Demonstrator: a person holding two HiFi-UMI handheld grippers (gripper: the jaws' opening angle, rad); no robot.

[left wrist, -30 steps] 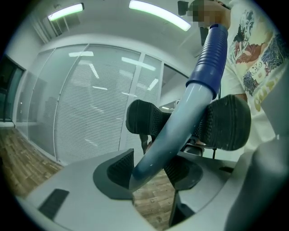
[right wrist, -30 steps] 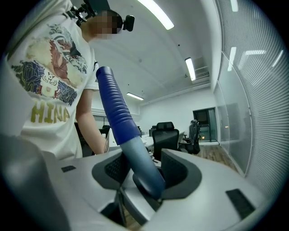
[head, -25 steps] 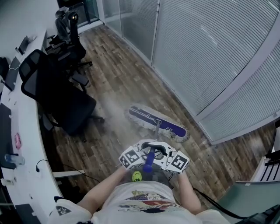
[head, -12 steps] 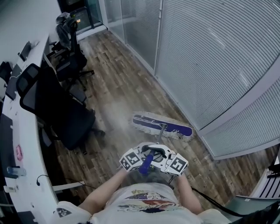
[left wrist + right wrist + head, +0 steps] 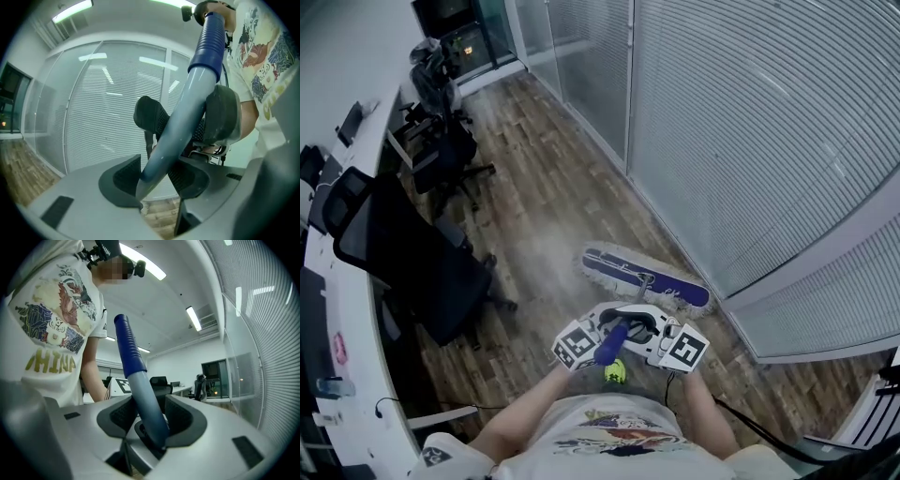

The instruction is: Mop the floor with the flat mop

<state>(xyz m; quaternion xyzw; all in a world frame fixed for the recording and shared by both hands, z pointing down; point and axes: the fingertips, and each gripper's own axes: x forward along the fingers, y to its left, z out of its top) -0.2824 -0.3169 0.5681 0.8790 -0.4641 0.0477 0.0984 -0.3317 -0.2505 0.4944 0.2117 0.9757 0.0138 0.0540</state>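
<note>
The flat mop's purple head with a white fringe point(image 5: 647, 279) lies on the wood floor beside the glass wall. Its grey handle with a blue grip point(image 5: 612, 343) slants up to my two grippers, which face each other in front of the person's body. The left gripper point(image 5: 607, 330) and right gripper point(image 5: 645, 330) both clamp the handle. In the left gripper view the handle point(image 5: 187, 112) crosses between the jaws of the left gripper point(image 5: 157, 176). In the right gripper view the handle point(image 5: 138, 385) sits between the jaws of the right gripper point(image 5: 150, 420). Both pairs of jaws have just been closing on the handle.
Black office chairs point(image 5: 403, 262) point(image 5: 441, 141) stand on the left along a curved white desk point(image 5: 337, 309). A glass partition with blinds point(image 5: 750, 141) runs along the right. Wood floor point(image 5: 544, 206) stretches ahead between them. A cable point(image 5: 750, 422) trails at lower right.
The person, both grippers and the mop have moved forward along the glass wall. The near chair has slid down and left in the view. The mop head stays close ahead.
</note>
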